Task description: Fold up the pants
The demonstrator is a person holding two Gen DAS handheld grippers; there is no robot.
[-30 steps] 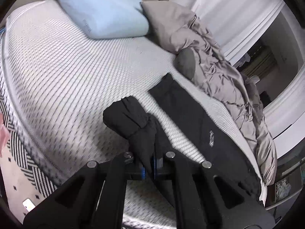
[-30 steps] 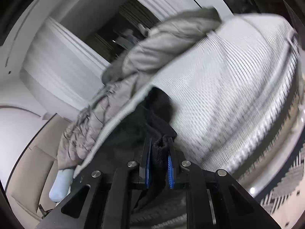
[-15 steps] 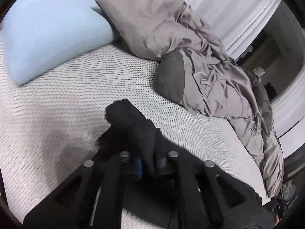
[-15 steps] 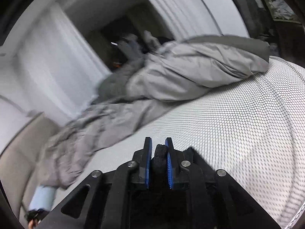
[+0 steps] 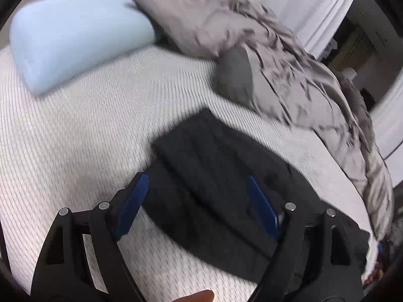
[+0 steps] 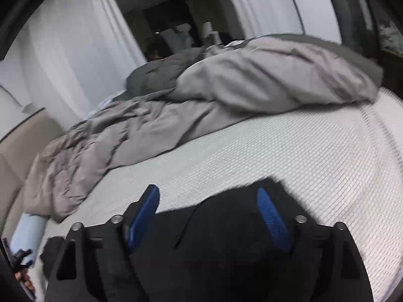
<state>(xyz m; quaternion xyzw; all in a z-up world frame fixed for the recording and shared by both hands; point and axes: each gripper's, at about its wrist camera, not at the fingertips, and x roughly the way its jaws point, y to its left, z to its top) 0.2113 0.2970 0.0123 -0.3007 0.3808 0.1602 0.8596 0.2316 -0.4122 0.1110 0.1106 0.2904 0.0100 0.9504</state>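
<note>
Both the left gripper [image 5: 196,198] and right gripper [image 6: 209,214] are opening, releasing the black pants [image 5: 214,166] lying soft and limp on the bed [image 5: 75,130]; pinching a folded edge is looking safest.

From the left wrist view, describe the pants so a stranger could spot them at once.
Start with the bed's pale textured mattress, with a light blue pillow at its head and a crumpled grey duvet along the far side. Between that duvet and the camera lie the black pants, folded flat. They are the only black thing on the bed.
</note>
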